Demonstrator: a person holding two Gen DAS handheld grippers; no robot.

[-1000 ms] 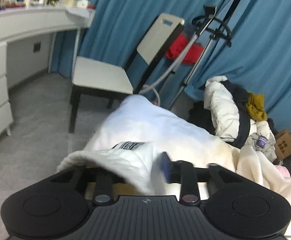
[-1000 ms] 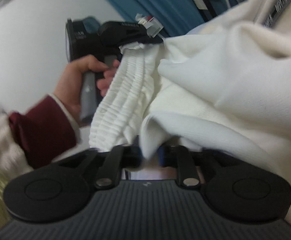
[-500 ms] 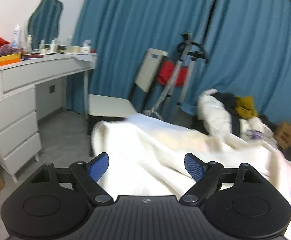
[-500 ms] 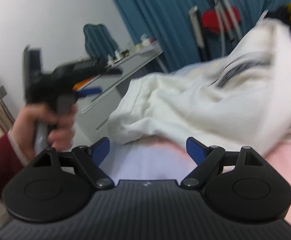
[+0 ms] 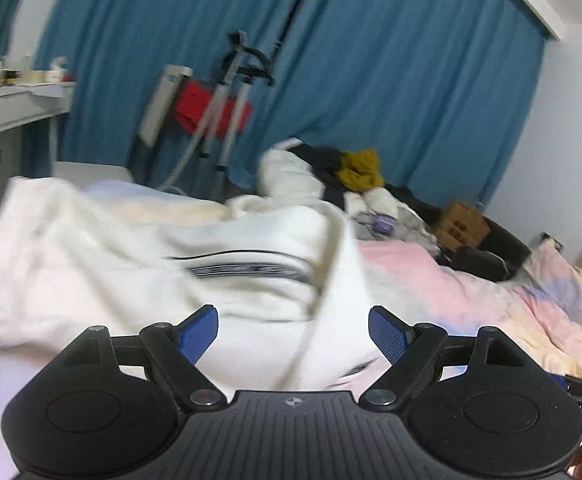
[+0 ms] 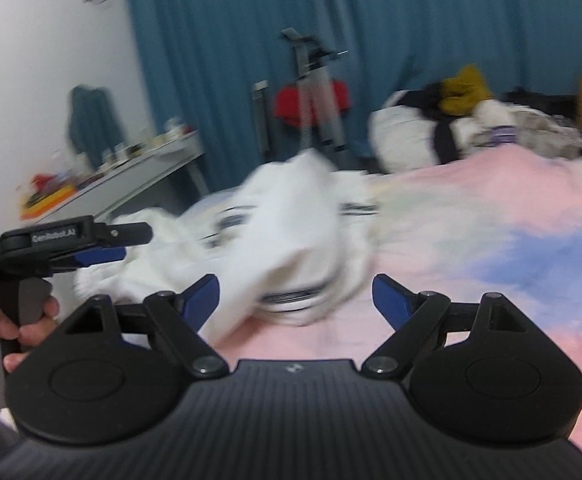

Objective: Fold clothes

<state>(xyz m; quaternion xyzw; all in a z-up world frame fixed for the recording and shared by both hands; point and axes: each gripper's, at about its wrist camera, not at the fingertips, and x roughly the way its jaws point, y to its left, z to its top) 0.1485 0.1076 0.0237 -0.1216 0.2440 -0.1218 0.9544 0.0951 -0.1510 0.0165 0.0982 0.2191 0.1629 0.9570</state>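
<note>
A white garment with black stripes (image 5: 227, 264) lies crumpled on the pink and blue bedspread (image 5: 471, 280). My left gripper (image 5: 293, 330) is open and empty, just above the near part of the garment. My right gripper (image 6: 296, 296) is open and empty, in front of the same garment (image 6: 283, 240), which is blurred. The left gripper also shows in the right wrist view (image 6: 91, 248) at the left, held by a hand, its jaws apart beside the garment's edge.
A pile of other clothes (image 5: 331, 176) lies at the far end of the bed, with a cardboard box (image 5: 461, 224) beside it. A garment steamer stand (image 5: 227, 108), a chair with red cloth (image 5: 207, 108) and a white dressing table (image 5: 7, 108) stand before blue curtains.
Both grippers were shut on the white garment one second ago. They opened and let it drop onto the bed, then pulled back from it.
</note>
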